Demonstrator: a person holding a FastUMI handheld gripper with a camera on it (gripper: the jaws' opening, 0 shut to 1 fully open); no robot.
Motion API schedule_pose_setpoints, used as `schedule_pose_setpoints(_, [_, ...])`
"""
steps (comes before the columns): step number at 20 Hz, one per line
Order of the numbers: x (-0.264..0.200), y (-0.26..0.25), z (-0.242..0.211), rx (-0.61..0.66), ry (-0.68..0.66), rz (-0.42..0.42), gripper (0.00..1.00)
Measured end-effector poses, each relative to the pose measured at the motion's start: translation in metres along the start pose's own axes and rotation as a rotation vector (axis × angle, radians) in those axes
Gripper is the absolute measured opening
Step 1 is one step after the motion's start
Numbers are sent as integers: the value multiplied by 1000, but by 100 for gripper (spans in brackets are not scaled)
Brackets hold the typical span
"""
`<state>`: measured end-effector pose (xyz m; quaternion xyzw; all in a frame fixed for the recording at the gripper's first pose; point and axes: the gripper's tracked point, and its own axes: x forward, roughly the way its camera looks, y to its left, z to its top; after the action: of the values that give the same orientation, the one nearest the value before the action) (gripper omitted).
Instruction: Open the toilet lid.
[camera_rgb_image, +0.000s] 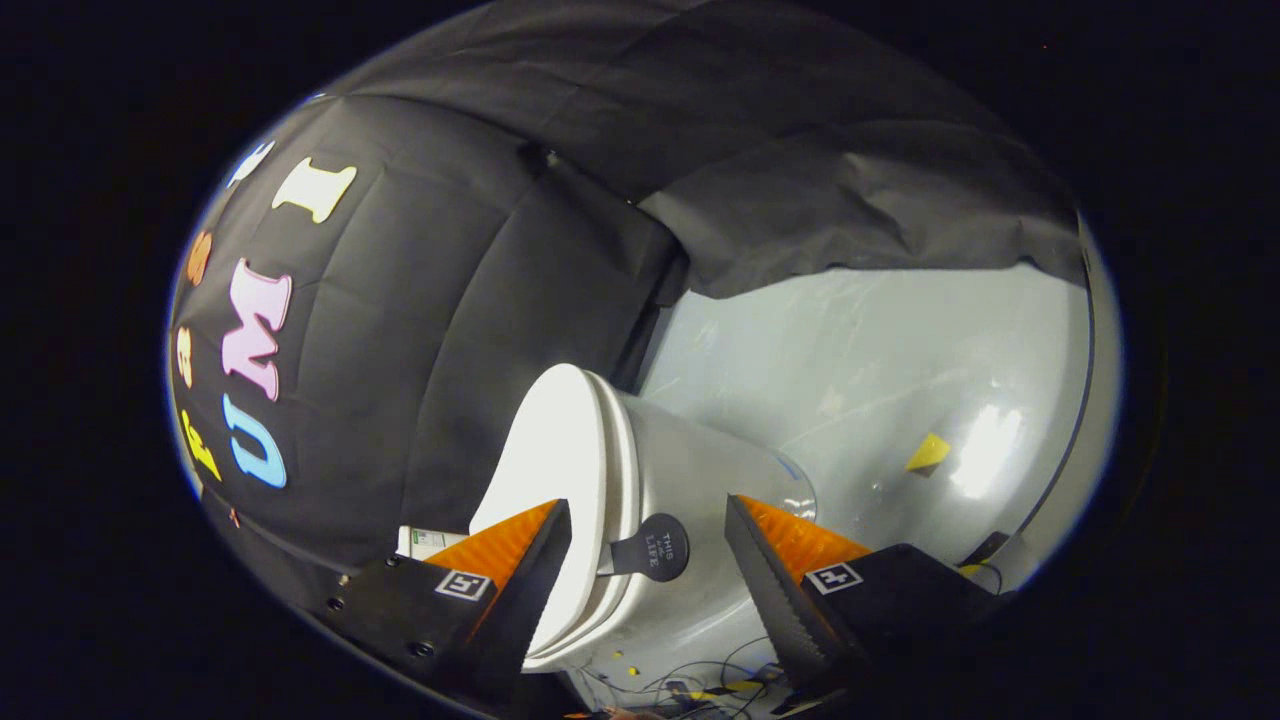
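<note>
The gripper (648, 560) has its fingers (520, 590) spread wide apart, grasping nothing. Between them and just ahead sits the toilet (690, 480), which appears rolled on its side because the camera is tilted. The toilet lid (560, 450) is white and lies down against the seat and bowl, so it is still closed. A small dark round lift tab (655, 548) sticks out from the edge of the lid, right in the gap between the two fingers, nearer the finger on the lid's side; neither finger touches it. Beyond the toilet the pale glossy floor (880, 360) spreads out, with a small yellow marker (928, 452) on it. Black cloth (480, 300) hangs behind the lid. Some thin cables (700, 680) lie on the floor below the bowl.
</note>
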<state>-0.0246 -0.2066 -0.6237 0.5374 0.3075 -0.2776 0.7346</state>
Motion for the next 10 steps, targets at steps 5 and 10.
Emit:
schedule_pose_setpoints(5, [19,-10,-15,108,60,20,96])
schedule_pose_setpoints(10, [33,-14,-28,186,100,43,88])
